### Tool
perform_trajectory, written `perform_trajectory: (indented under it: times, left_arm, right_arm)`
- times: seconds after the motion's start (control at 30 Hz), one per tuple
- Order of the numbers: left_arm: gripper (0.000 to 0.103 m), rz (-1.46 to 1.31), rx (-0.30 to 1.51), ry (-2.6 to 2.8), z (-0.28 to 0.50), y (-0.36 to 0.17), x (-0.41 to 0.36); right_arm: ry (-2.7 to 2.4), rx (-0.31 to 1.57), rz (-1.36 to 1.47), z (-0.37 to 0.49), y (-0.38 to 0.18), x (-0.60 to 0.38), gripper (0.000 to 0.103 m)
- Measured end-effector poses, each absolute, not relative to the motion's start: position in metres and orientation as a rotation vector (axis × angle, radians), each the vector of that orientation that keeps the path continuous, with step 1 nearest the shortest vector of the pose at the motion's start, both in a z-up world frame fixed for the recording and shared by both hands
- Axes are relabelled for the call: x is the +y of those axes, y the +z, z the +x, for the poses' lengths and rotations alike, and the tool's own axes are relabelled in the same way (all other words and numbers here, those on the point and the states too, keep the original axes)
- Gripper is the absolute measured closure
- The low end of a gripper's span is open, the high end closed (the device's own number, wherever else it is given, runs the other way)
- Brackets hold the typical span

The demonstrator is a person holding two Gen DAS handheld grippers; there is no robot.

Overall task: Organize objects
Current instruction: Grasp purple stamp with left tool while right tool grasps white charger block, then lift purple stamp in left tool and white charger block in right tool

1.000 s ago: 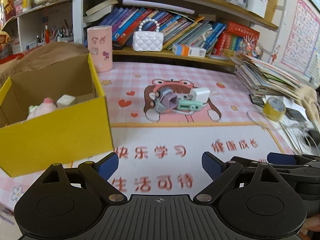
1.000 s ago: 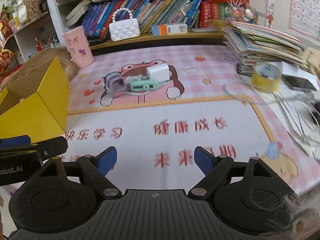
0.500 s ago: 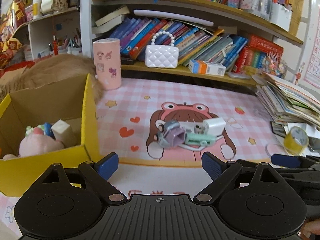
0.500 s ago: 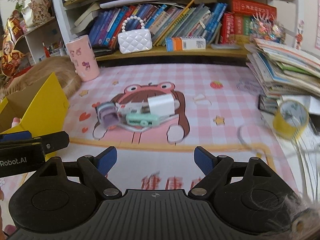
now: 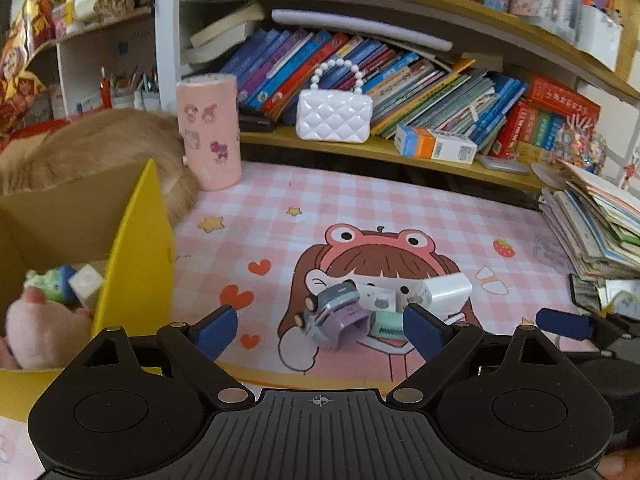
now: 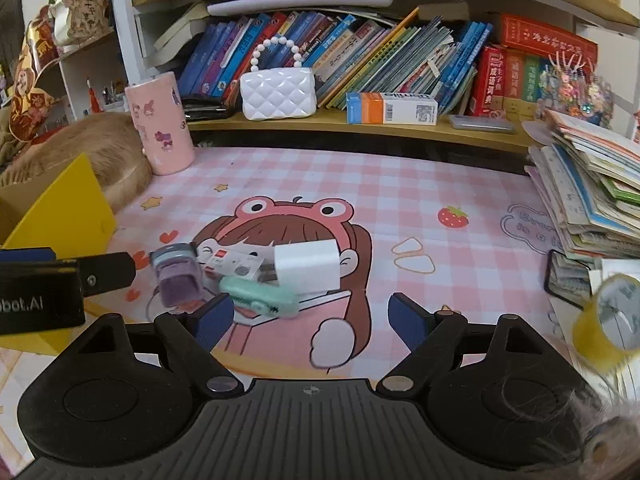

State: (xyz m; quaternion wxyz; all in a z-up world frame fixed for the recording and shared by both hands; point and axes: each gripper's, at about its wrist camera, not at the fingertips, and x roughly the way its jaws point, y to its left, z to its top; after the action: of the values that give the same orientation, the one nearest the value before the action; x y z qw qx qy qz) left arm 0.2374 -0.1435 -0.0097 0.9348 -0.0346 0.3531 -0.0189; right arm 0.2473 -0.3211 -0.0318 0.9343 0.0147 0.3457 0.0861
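Far left on the bench (image 5: 360, 208): yellow cardboard box (image 5: 132, 264), open-topped, holding a pink plush toy (image 5: 44, 328), a green toy and a white block (image 5: 86, 280). Just behind the box, a tan furry mass (image 5: 100, 148); beside that, an upright pink cylinder (image 6: 160, 128) with cartoon stickers.

Mid-bench, on the printed frog-hat girl of the pink checked mat: a small cluster, touching one another. Lilac and grey gadget (image 6: 176, 276) on the left, a flat white card (image 6: 236, 260) behind, a mint-green ridged clip (image 6: 260, 298) in front, a plain white cube-shaped charger (image 6: 306, 266) on the right.

Left gripper (image 5: 318, 330) with jaws wide apart and empty, framing the cluster. Right gripper (image 6: 310, 316) likewise spread and empty, near the mint clip.

Far right: leaning stack of booklets (image 6: 588, 192), yellow tape roll (image 6: 608, 320).
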Motion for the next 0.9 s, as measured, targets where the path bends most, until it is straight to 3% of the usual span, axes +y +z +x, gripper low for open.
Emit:
perform_trajectory:
  times: [0.3,0.5,0.6,0.67,0.77,0.83,0.9]
  left_arm:
    - [0.012,-0.129,0.805,-0.021,0.279,-0.037,-0.151]
    - [0.021,-0.156,0.860,-0.008,0.297,-0.050,-0.151]
    - [0.034,-0.196,0.884,-0.005,0.301,-0.054,-0.147]
    - [0.052,-0.220,0.905,-0.005,0.305,-0.058,-0.143]
    - [0.062,-0.232,0.907,0.016,0.306,-0.061,-0.139]
    - [0.063,-0.239,0.908,0.013,0.305,-0.061,-0.137]
    - [0.063,-0.247,0.903,0.010,0.301,-0.058,-0.135]
  right_arm:
    - [0.212,0.729,-0.010,0.278,-0.051,-0.320,0.020]
    - [0.250,0.708,-0.031,0.295,-0.059,-0.314,0.020]
    - [0.275,0.689,-0.043,0.300,-0.063,-0.310,0.023]
    - [0.278,0.693,-0.057,0.304,-0.066,-0.308,0.023]
    - [0.277,0.703,-0.048,0.309,-0.068,-0.308,0.032]
    - [0.259,0.706,-0.055,0.311,-0.069,-0.308,0.051]
    - [0.264,0.715,-0.046,0.312,-0.069,-0.308,0.055]
